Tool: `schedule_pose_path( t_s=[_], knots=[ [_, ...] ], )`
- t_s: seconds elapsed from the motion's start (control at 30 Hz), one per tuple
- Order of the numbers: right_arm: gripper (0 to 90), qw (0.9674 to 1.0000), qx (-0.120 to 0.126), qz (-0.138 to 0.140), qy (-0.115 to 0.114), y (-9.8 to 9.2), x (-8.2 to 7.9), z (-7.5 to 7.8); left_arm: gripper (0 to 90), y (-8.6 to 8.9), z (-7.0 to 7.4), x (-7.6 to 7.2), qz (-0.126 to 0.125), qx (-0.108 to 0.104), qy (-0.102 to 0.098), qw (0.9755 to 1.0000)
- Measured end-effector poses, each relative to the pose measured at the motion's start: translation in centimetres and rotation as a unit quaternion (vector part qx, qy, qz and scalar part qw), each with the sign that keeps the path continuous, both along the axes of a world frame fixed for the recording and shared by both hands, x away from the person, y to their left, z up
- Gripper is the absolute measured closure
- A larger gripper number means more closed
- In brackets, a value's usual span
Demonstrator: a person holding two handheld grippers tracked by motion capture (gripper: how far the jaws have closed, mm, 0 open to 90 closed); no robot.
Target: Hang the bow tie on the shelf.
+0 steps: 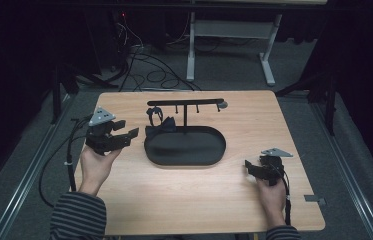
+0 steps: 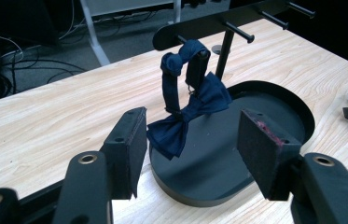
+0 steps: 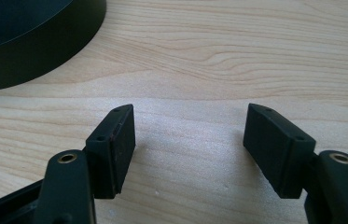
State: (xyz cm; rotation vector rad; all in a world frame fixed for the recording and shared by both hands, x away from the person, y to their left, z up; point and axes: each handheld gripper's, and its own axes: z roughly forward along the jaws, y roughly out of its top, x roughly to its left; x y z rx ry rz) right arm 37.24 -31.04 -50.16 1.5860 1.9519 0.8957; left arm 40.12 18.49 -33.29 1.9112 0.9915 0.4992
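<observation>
A light wooden table is set on grey carpet. Black cables are strewn beyond it, beside a white desk frame; the surroundings are left dark.

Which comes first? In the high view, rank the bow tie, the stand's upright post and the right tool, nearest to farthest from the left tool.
1. Bow tie: right of the left tool, hanging over the tray's left end.
2. Upright post: mid-stand, farther right.
3. Right tool: far right, near the table's front edge.
</observation>
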Motion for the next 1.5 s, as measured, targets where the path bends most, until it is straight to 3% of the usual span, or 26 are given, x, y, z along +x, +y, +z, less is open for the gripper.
schedule_pose_path(
  t_s=[0.97,1.5],
  knots=[
    [35.4,1.0000,0.000,0.000,0.000,0.0,0.0,0.0,43.3,1.8,-1.3,-2.0,0.019,-0.016,-0.002,0.9997],
    [35.4,1.0000,0.000,0.000,0.001,0.0,0.0,0.0,43.2,2.2,-2.5,-2.8,0.024,-0.014,0.009,0.9996]
  ],
)
